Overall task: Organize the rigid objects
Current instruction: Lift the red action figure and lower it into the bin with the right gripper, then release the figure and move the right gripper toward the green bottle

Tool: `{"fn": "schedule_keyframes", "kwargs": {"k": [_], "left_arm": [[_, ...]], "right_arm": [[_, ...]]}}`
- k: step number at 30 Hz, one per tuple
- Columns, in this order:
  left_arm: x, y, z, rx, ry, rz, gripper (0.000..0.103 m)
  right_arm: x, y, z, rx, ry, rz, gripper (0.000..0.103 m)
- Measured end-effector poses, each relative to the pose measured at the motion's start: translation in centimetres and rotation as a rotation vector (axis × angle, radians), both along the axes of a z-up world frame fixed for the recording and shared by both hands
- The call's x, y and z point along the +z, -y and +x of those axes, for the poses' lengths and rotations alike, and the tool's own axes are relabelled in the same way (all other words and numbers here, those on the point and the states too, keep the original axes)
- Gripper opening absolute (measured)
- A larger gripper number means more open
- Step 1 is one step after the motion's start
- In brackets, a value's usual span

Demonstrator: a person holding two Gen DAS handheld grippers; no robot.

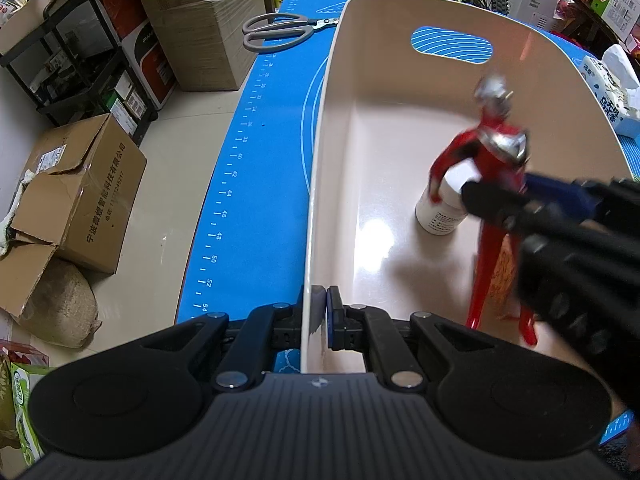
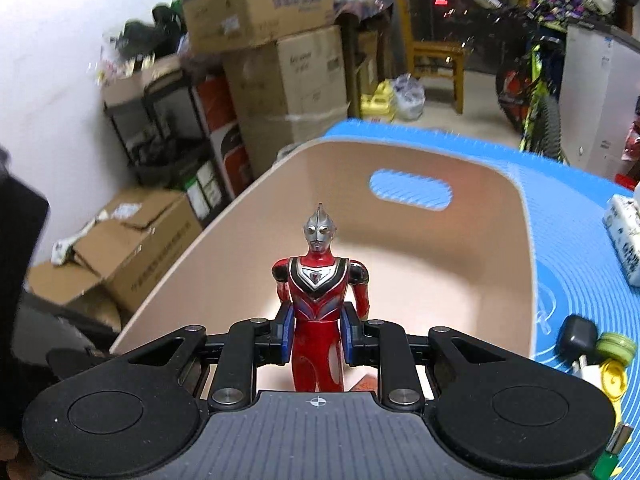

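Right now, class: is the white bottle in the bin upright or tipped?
Upright: the bottle stands on its base on the bin floor.

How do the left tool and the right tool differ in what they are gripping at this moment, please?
The left tool is shut on the thin side wall of the beige bin; the right tool is shut on the waist of the red toy figure. The left tool pinches almost fully closed, while the right tool's pads stay wider apart around the figure. Both are closed on something at the bin.
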State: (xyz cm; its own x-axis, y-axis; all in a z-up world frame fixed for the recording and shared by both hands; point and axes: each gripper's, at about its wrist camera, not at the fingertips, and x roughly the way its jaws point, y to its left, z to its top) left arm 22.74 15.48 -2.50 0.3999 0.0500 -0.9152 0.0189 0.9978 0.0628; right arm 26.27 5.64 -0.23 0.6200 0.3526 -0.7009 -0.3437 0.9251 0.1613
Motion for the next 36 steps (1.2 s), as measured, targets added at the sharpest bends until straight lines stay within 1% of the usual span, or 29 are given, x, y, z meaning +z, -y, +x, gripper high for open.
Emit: {"fn": "schedule_keyframes", "kwargs": {"k": [3,5,8,9,11,20,24,28,32,36], "left_arm": [[0.0,-0.1,0.0,0.001,0.000,-0.003,0.008],[0.0,-0.1,0.0,0.000,0.001,-0.003,0.008],[0.0,-0.1,0.1,0.002,0.001,-0.007,0.008],[0.0,-0.1,0.1,0.001,0.001,-0.006,0.008],[0.1,-0.1,0.1,0.000,0.001,-0.003,0.009],[0.0,-0.2,0.1,0.001,0.001,-0.003,0.009],[0.0,-0.2,0.1,0.000,0.002,-0.003,0.009],[0.0,-0.1,0.1,0.000,0.002,-0.001,0.009],[-0.1,-0.2,0.2,0.002,0.002,-0.003,0.009],[-0.2,-0.2,0.2,0.001,0.003,-0.002,0.009]], "right_arm": [[-0.7,-0.4,0.0,0.014,-0.041,-0.017,0.033],[-0.8,-0.3,-0.1,0.016,-0.058,-0.013,0.037],[-0.2,0.1,-0.3,0.006,-0.044,-0.009,0.052],[0.0,0.2,-0.3,-0.001,-0.040,-0.008,0.054],[0.4,1.0,-0.6,-0.014,-0.034,0.009,0.061],[2.8,5.0,-1.0,-0.097,0.009,0.062,0.068],[3.8,7.1,-1.1,-0.140,0.029,0.060,0.071],[4.4,9.9,-1.4,-0.192,0.041,0.031,0.073],[4.1,13.2,-1.6,-0.264,0.026,0.008,0.074],[3.1,16.3,-1.6,-0.350,-0.020,-0.018,0.074]]}}
